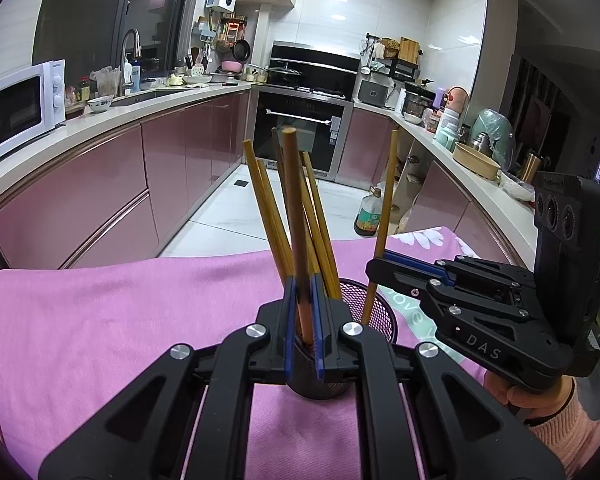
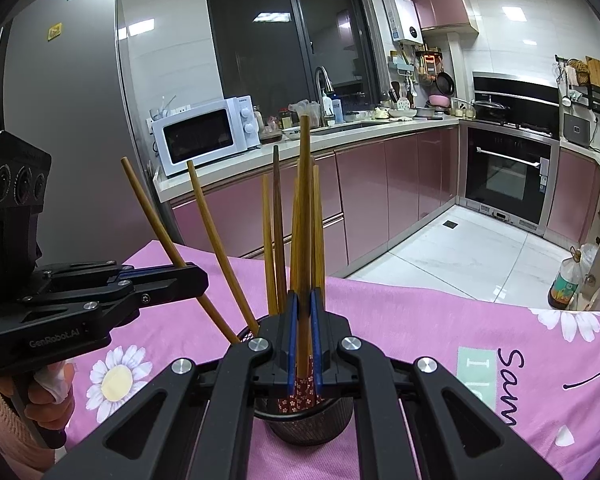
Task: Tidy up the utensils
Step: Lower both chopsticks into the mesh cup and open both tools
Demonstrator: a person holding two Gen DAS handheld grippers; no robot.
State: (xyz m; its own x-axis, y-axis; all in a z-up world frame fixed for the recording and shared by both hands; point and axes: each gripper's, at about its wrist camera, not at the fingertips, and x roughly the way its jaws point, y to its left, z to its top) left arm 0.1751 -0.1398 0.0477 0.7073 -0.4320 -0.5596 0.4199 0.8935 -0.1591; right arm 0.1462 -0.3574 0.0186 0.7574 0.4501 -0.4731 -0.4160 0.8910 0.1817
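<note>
We grip one chopstick [image 1: 296, 216] in our left claw [image 1: 303, 320] and another chopstick [image 2: 305, 240] in our right claw [image 2: 302, 334], both standing, apparently, in the mesh cup [image 1: 374, 312] on the pink cloth [image 1: 100, 312].

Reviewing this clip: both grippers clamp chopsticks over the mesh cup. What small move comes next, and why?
Probably open the left gripper: its chopstick already stands inside the mesh cup, so releasing leaves it stowed. The right gripper can follow.
</note>
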